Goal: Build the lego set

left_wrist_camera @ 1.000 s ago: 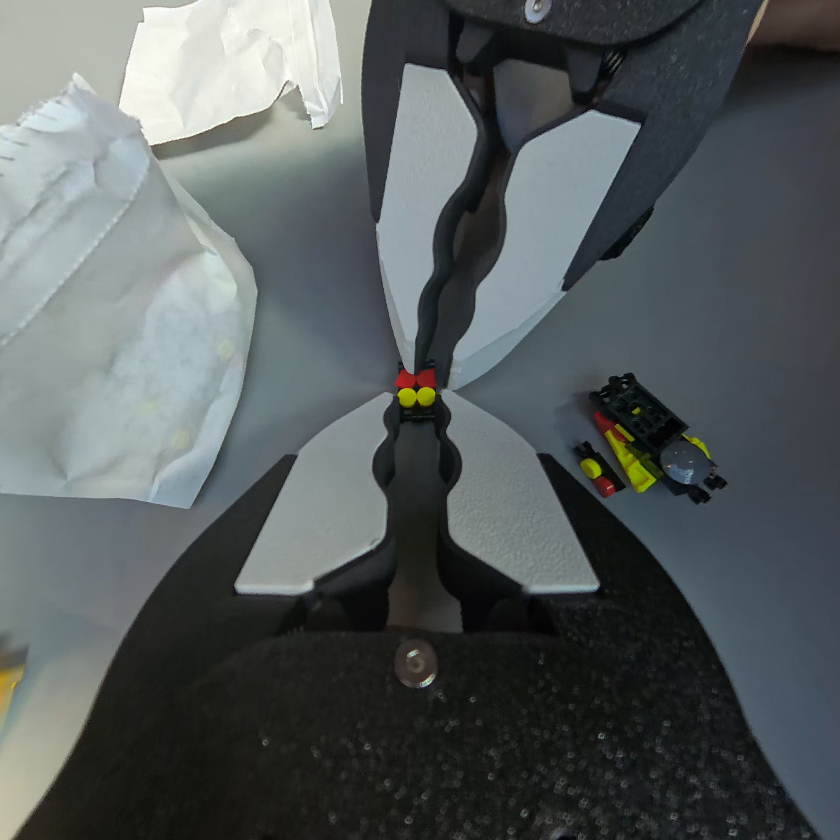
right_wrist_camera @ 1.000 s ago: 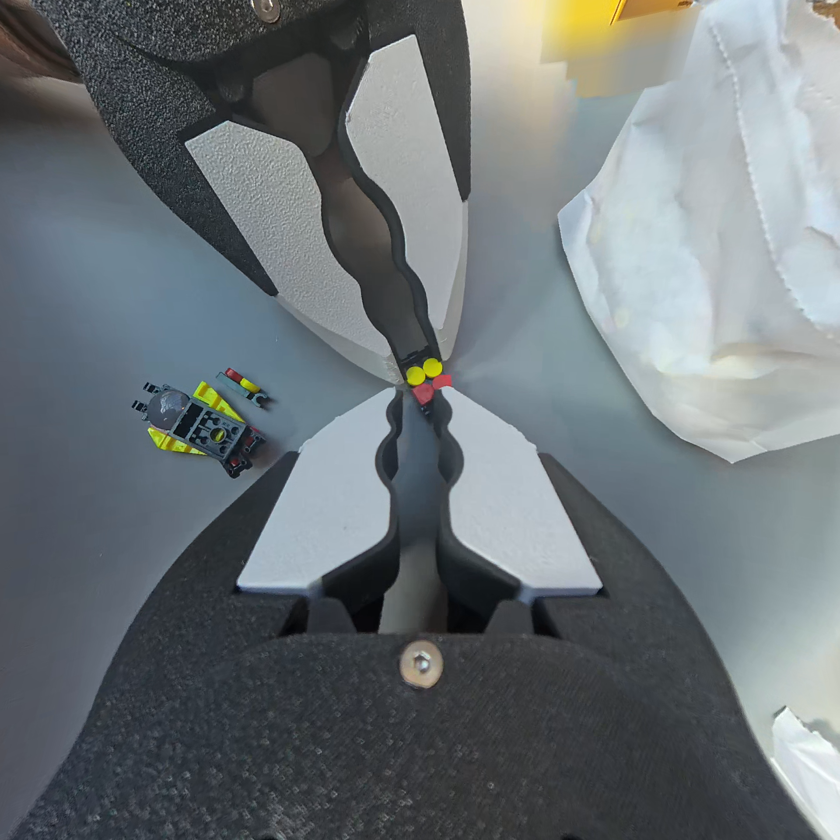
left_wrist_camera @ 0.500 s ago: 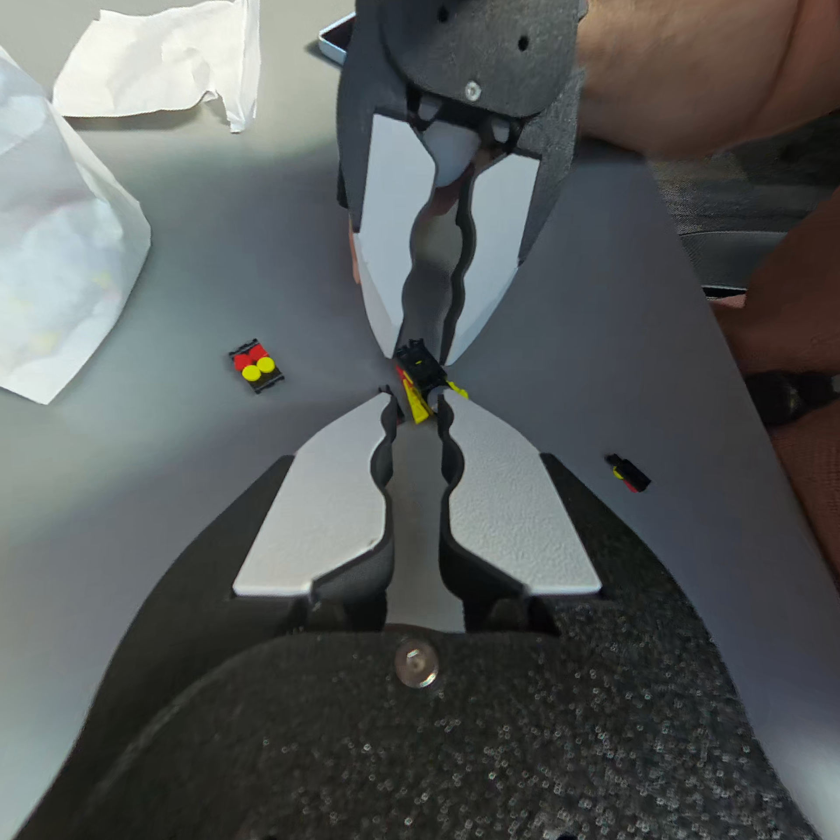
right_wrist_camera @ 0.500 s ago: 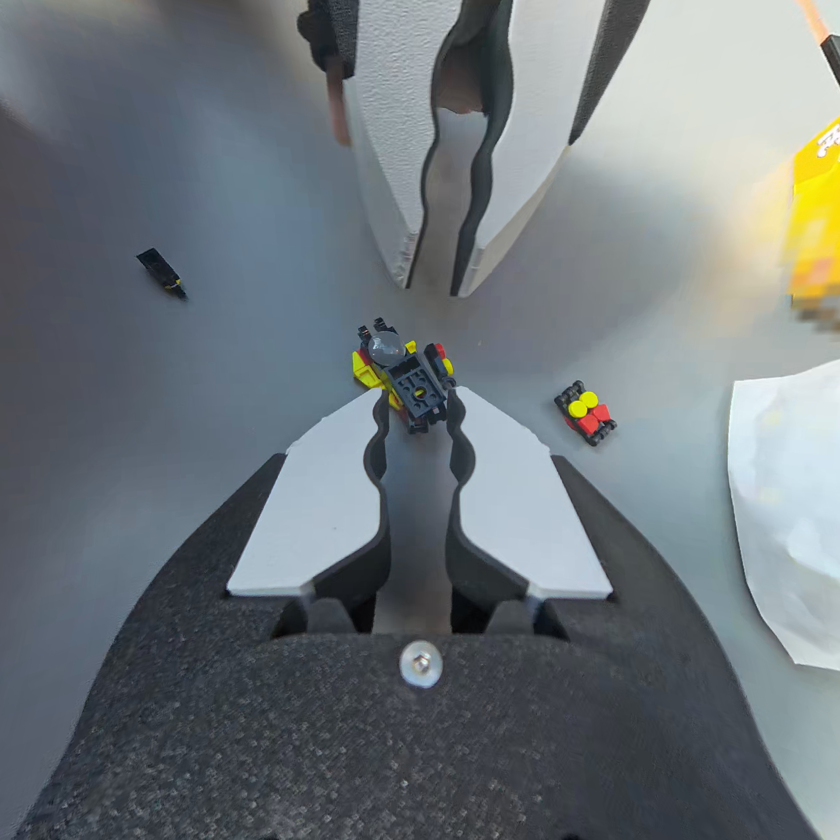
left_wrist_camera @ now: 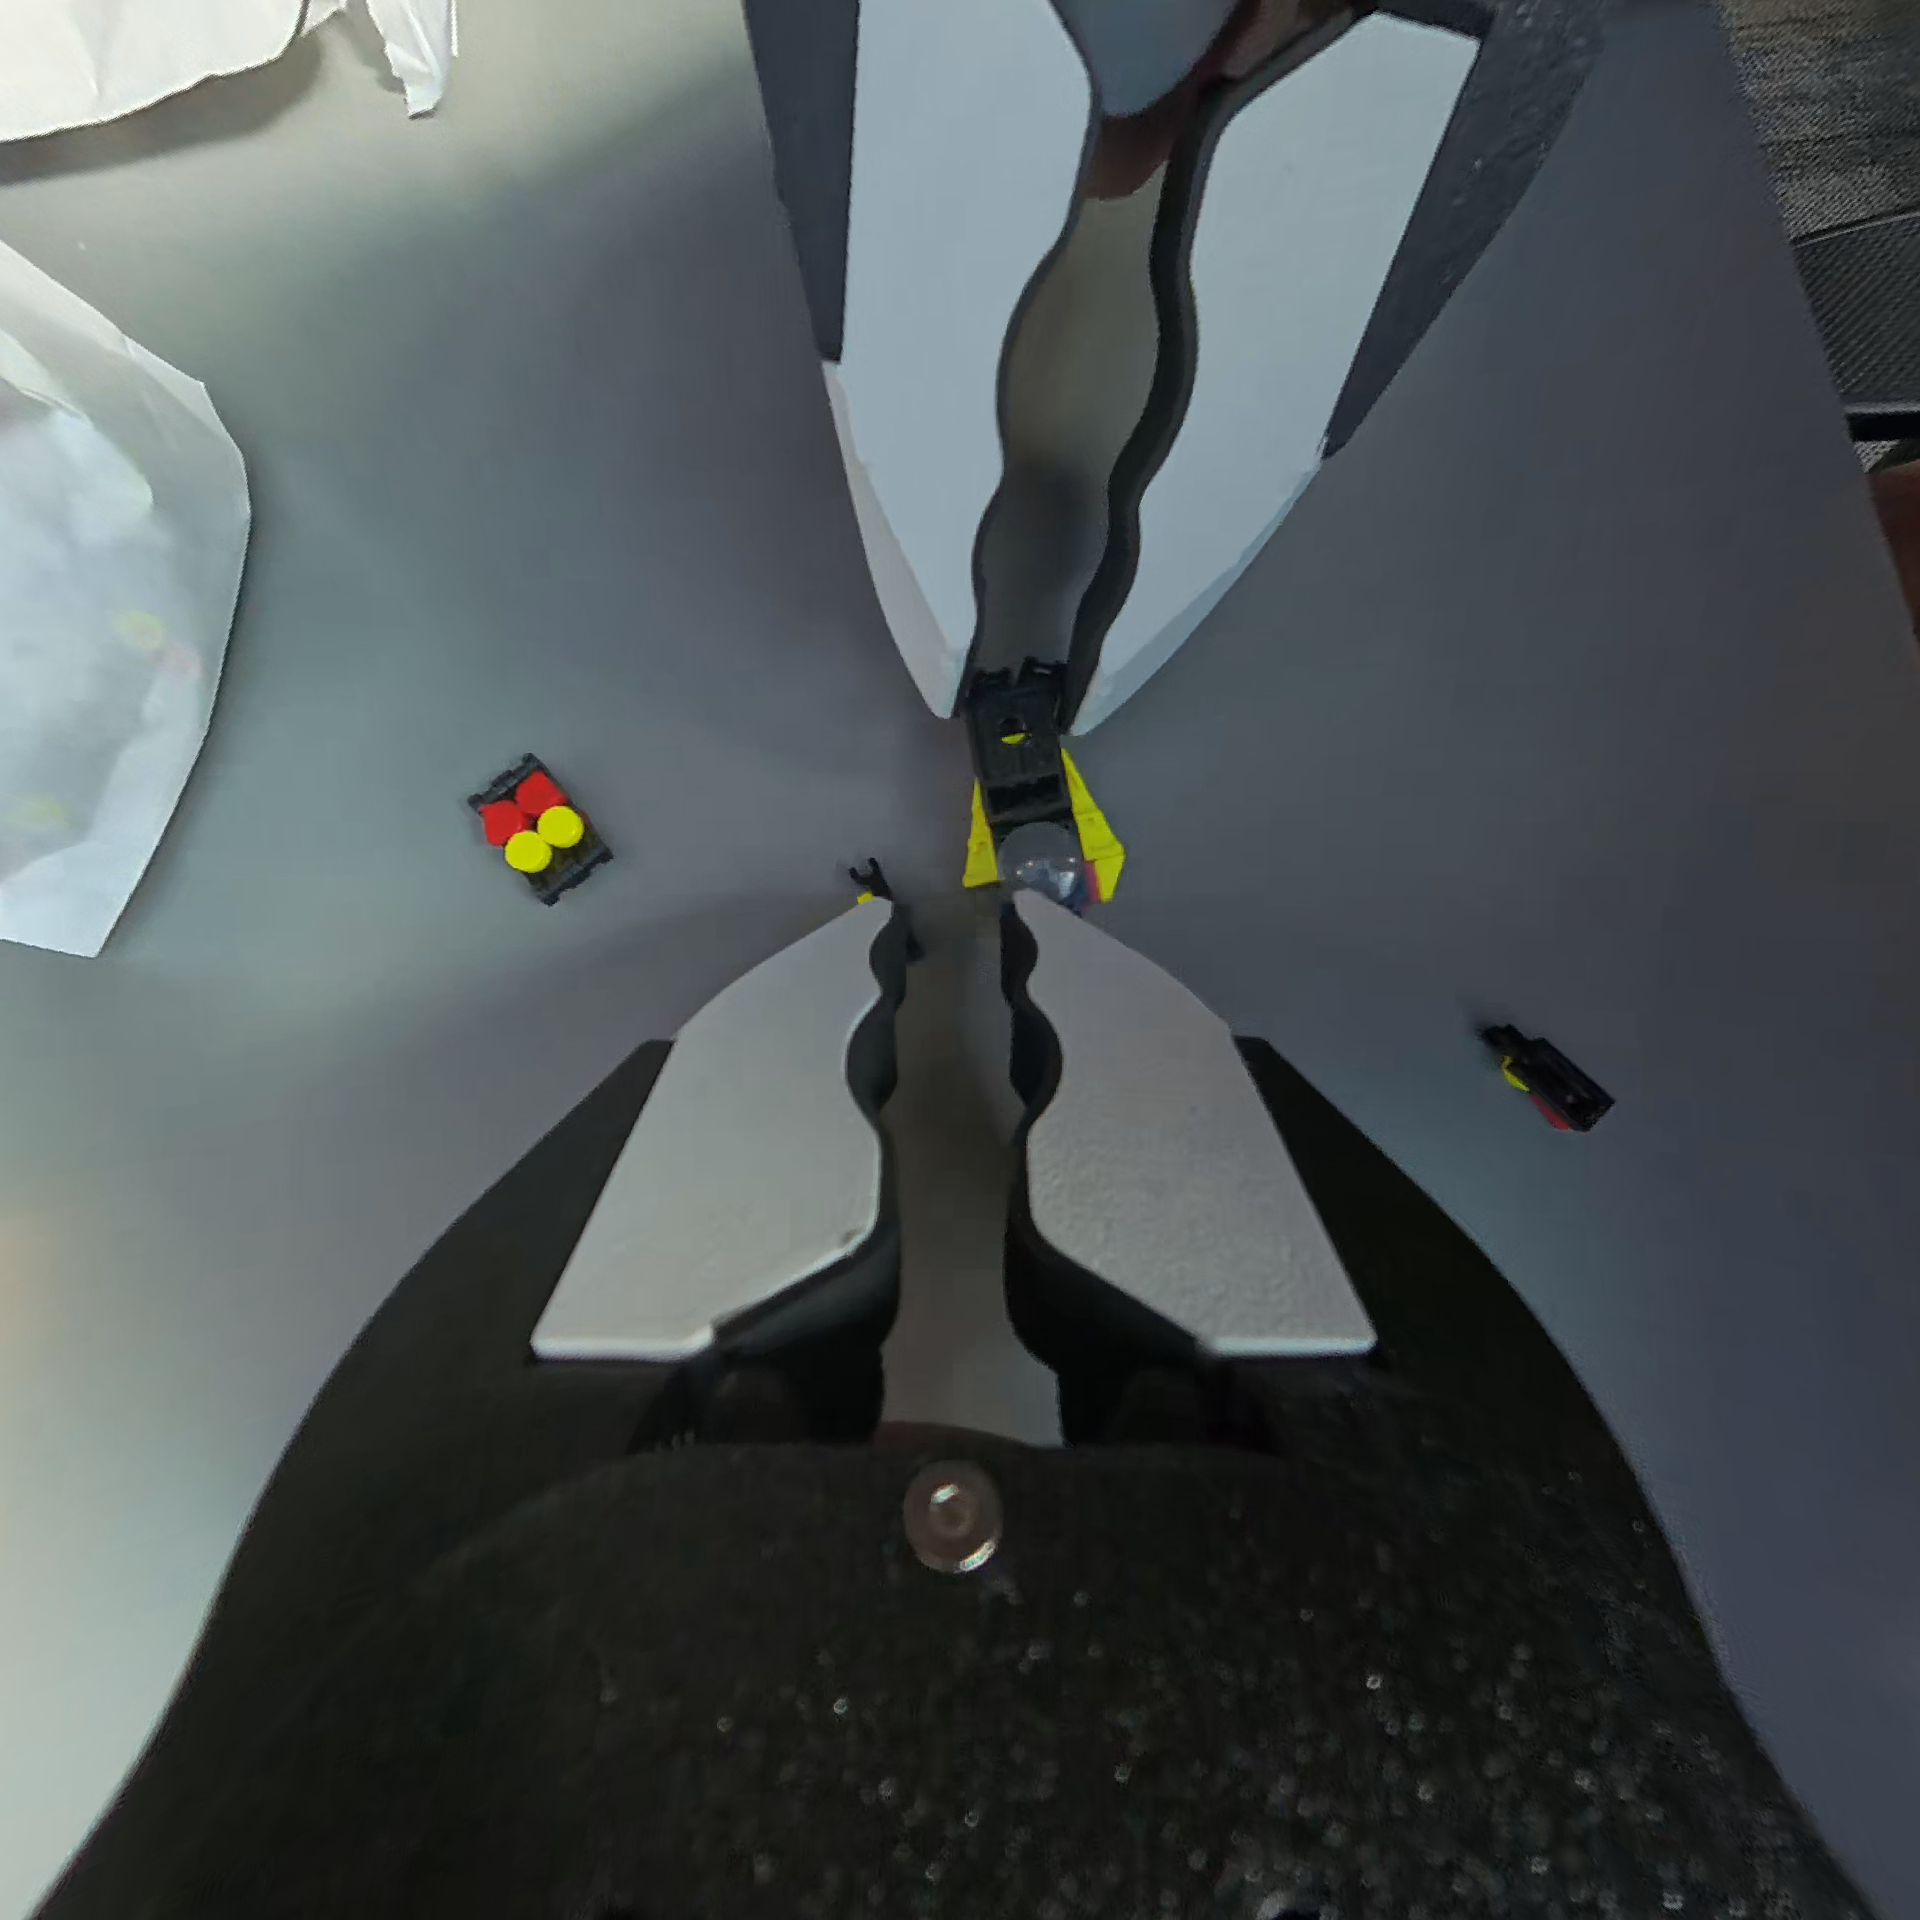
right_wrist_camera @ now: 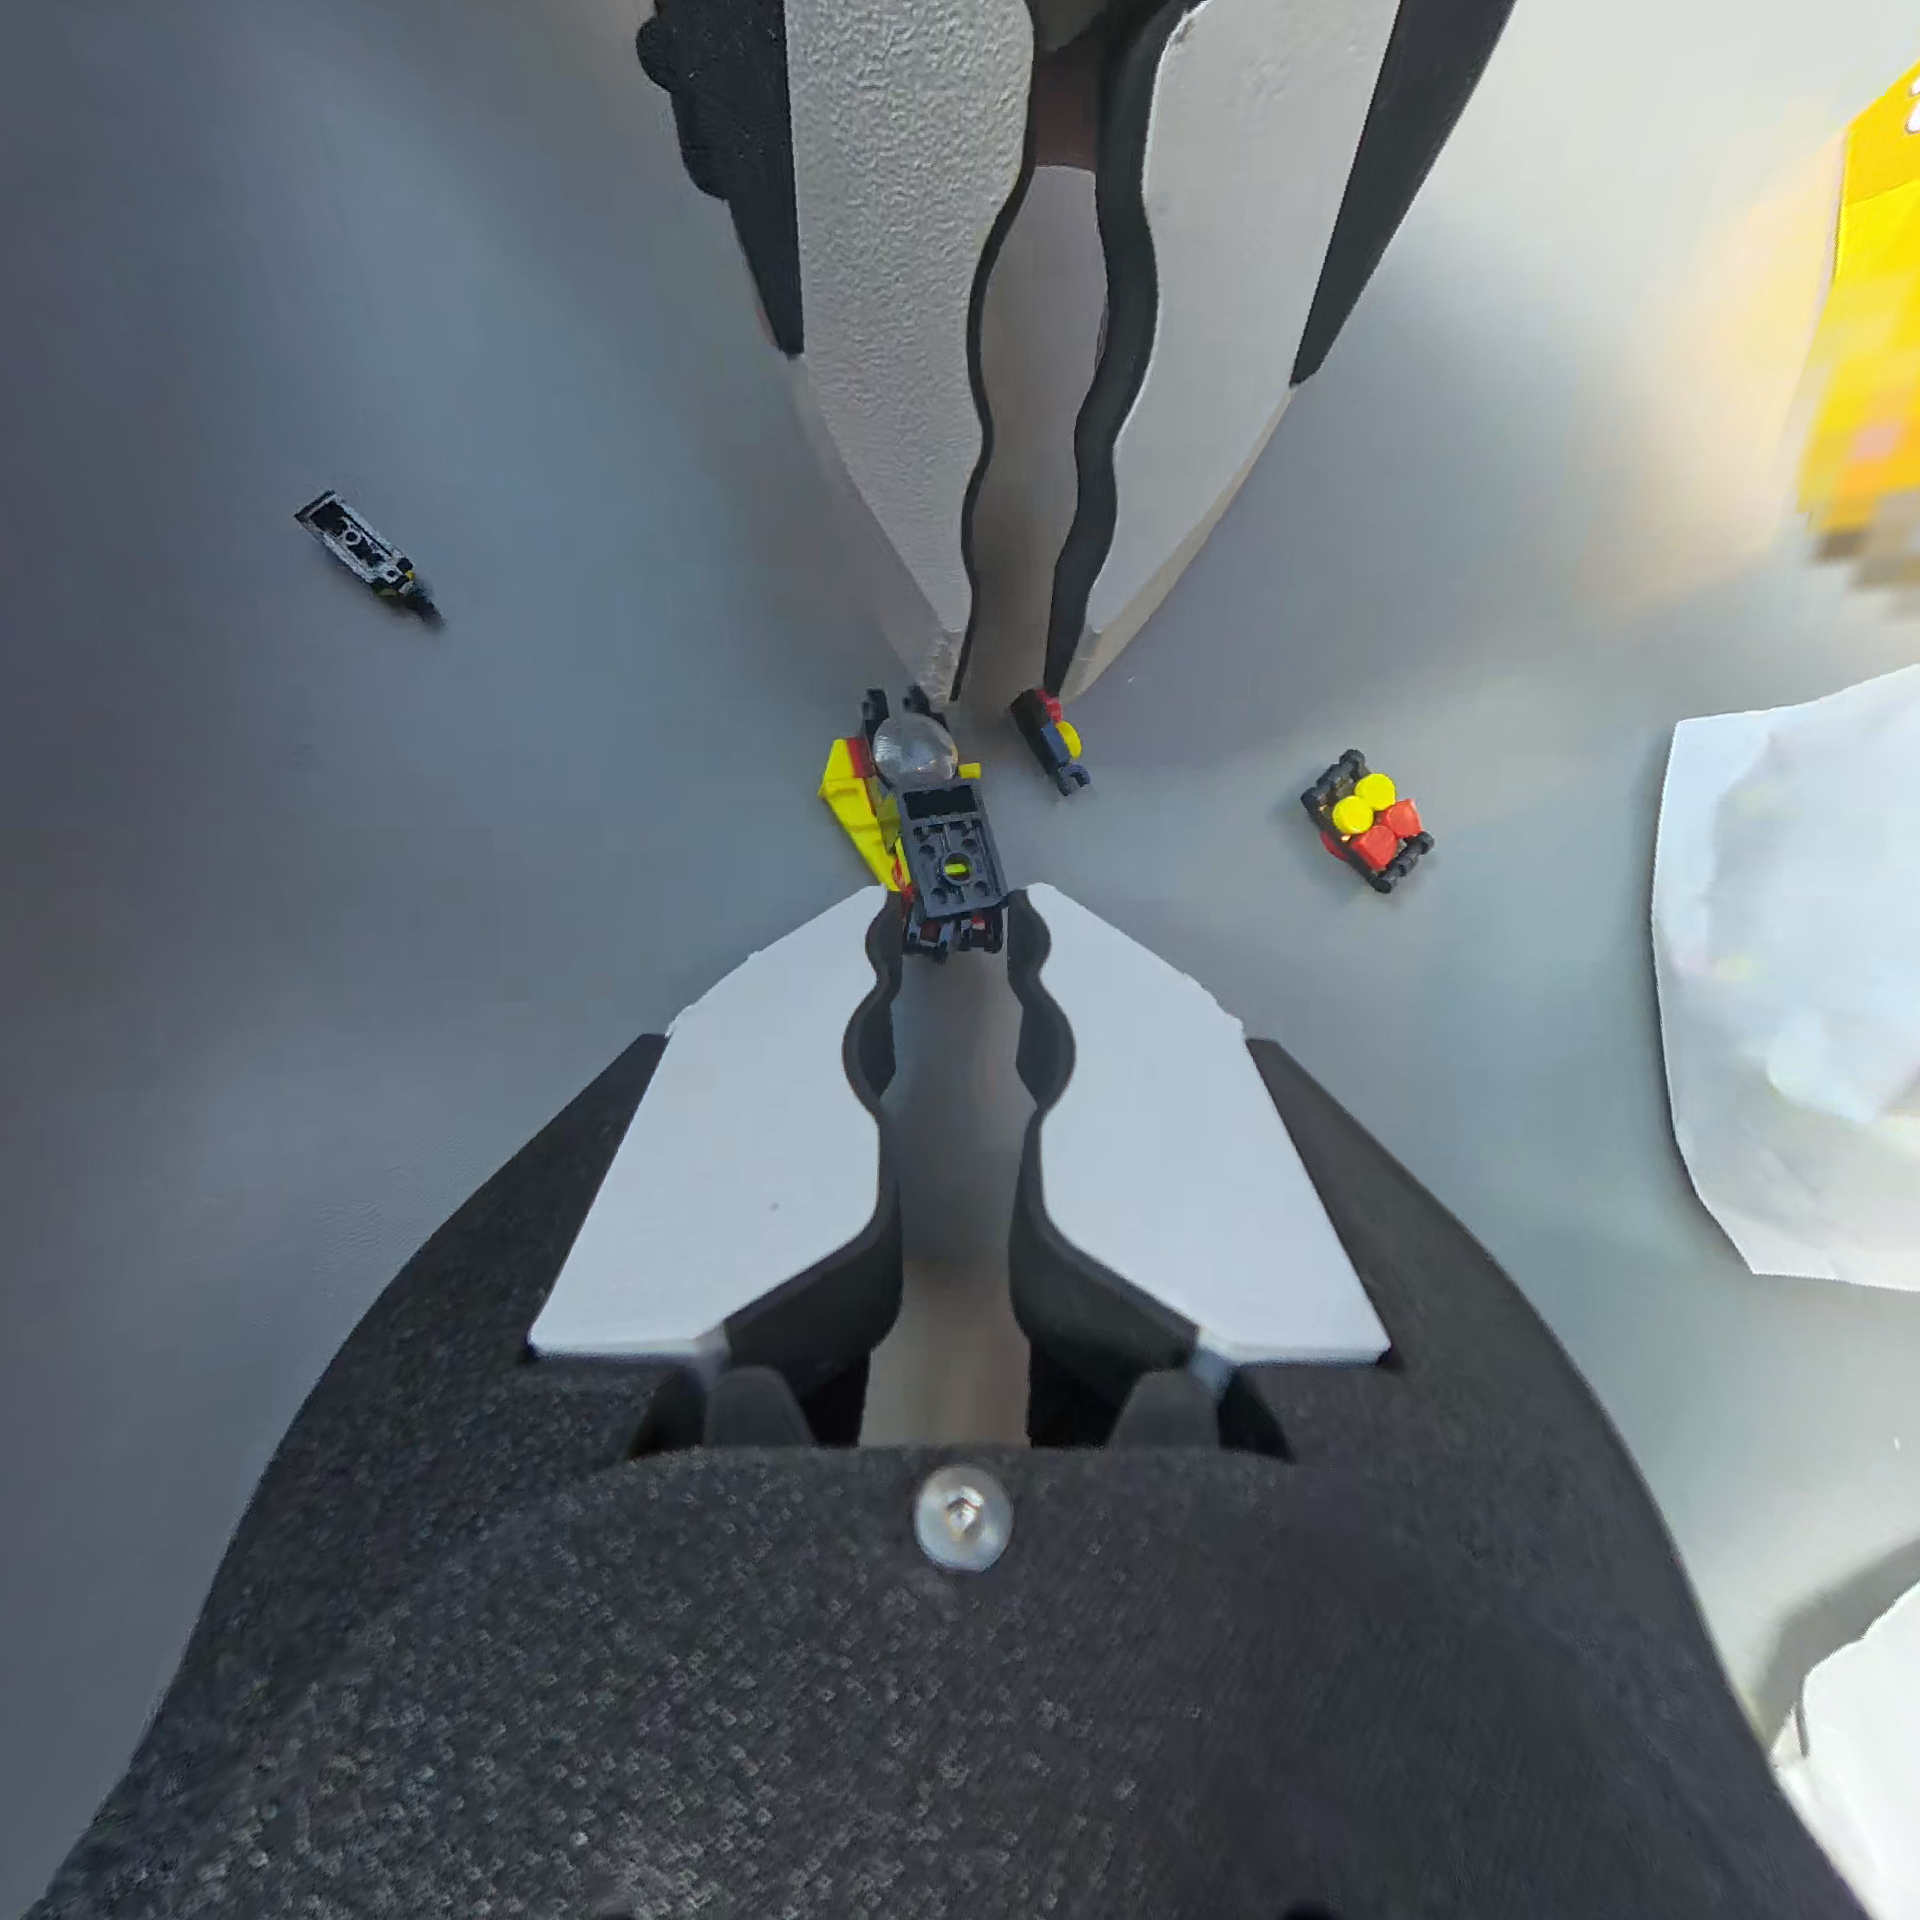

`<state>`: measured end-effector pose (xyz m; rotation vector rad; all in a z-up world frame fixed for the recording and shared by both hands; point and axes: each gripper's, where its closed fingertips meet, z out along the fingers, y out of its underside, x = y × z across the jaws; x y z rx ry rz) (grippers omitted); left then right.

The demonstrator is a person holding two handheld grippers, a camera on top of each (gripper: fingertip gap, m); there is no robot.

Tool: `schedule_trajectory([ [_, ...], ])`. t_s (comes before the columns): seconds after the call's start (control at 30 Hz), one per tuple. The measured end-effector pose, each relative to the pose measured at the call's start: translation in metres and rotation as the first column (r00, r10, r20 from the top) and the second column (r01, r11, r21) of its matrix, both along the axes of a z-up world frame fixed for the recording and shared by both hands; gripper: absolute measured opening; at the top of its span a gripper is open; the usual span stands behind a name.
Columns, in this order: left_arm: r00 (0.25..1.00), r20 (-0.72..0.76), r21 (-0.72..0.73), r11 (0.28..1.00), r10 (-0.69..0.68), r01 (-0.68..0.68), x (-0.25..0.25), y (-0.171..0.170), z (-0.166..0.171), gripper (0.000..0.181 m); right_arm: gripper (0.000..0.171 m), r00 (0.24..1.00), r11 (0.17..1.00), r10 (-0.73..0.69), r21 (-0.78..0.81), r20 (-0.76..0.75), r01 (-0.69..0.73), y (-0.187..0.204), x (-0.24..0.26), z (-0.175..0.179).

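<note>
In the right wrist view my right gripper [right_wrist_camera: 954, 914] is shut on the rear of a black and yellow lego craft [right_wrist_camera: 951, 842] with a clear dome. The left wrist view shows the same grip from the front: the craft [left_wrist_camera: 1023, 790] sits between the right gripper's [left_wrist_camera: 1018, 707] tips. My left gripper [left_wrist_camera: 956, 909] is open, with bare table between its fingers. A small black piece with a red and a yellow stud [right_wrist_camera: 1051, 740] lies at one of the left gripper's [right_wrist_camera: 1008, 681] fingertips, not between the pads. In the left wrist view only the small piece's clip end [left_wrist_camera: 871, 881] shows.
A black block with red and yellow studs [left_wrist_camera: 537, 826] [right_wrist_camera: 1366, 821] lies loose on the grey table. Another small black piece [left_wrist_camera: 1548, 1081] [right_wrist_camera: 364, 551] lies apart. A white paper bag [left_wrist_camera: 94, 623] [right_wrist_camera: 1797, 987] and a yellow box [right_wrist_camera: 1870, 312] stand at the sides. My left and right fingertips are right by each other.
A second ago both grippers held the studded block together; it now lies on the table. Both moved to the craft, and the right gripper opened and closed on its rear. A small piece now lies apart from it.
</note>
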<state>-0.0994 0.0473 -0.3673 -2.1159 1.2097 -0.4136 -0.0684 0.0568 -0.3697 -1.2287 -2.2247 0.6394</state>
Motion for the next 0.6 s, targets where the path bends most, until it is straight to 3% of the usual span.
schedule_trajectory([
  [0.17,0.989,0.145,-0.016,1.0,-0.004,0.006,0.017,-0.001,0.016,0.025,0.019,0.997,0.997,-0.072,-0.028,-0.01,0.071,0.004,0.003,-0.003],
  [0.3,1.0,-0.007,-0.019,1.0,-0.018,0.018,0.022,-0.001,-0.011,0.028,0.018,0.995,0.994,-0.102,-0.051,-0.012,0.102,0.001,0.003,-0.002],
  [0.6,0.987,0.022,-0.056,0.985,-0.16,0.161,0.03,-0.003,-0.016,0.027,0.022,0.997,0.995,-0.039,-0.093,-0.065,0.033,-0.005,0.006,0.005],
])
